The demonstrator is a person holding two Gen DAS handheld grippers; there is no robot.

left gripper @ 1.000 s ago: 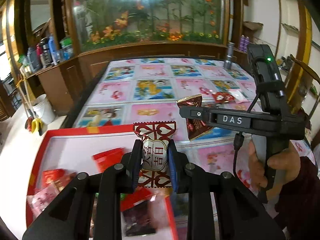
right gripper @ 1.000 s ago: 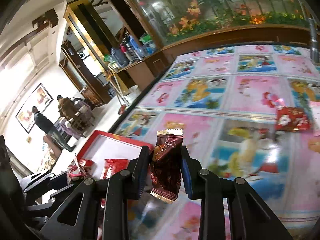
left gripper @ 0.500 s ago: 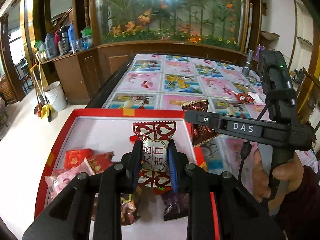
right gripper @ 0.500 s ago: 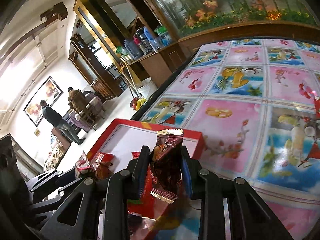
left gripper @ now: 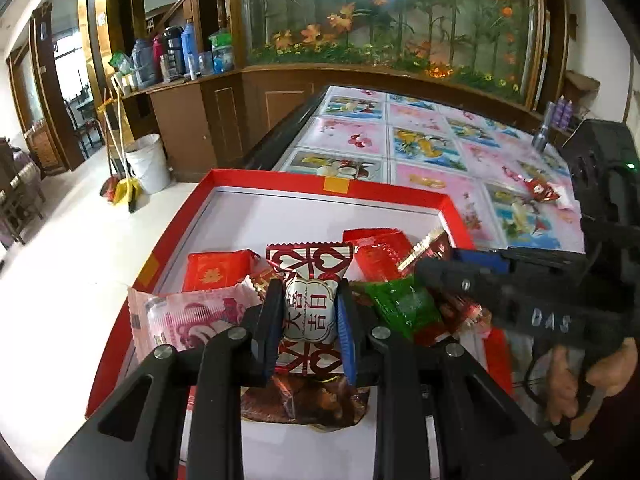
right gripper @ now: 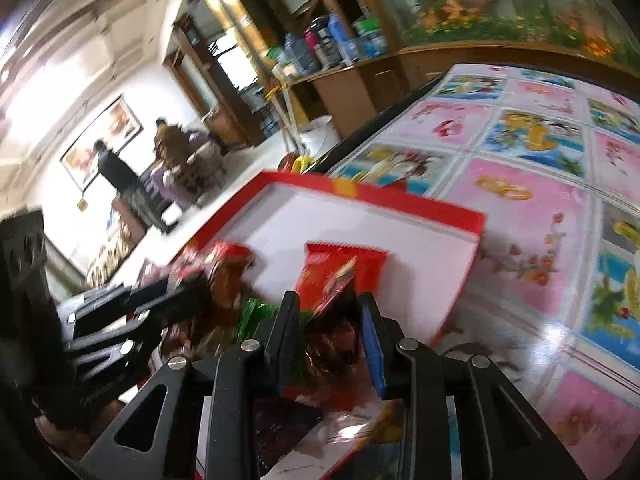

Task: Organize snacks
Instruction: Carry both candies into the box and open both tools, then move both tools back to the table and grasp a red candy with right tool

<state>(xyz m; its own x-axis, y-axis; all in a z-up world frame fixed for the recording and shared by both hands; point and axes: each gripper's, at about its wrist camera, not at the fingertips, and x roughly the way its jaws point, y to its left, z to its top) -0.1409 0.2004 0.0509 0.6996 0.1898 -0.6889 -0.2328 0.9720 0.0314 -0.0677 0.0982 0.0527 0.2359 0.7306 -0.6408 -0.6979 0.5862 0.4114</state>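
Jaws of both grippers clamping snacks over red box (left gripper: 384, 194)

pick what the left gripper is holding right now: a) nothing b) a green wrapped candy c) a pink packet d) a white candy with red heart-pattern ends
d: the left gripper has its jaws closed on the white candy with red heart-pattern ends, held above the red tray; the green candy and pink packet lie in the tray.

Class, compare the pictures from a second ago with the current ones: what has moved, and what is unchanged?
Both grippers have moved from over the patterned table to above the red tray. The left gripper still clamps the white-and-red candy; the right gripper still clamps the brown packet. Nothing has been let go.
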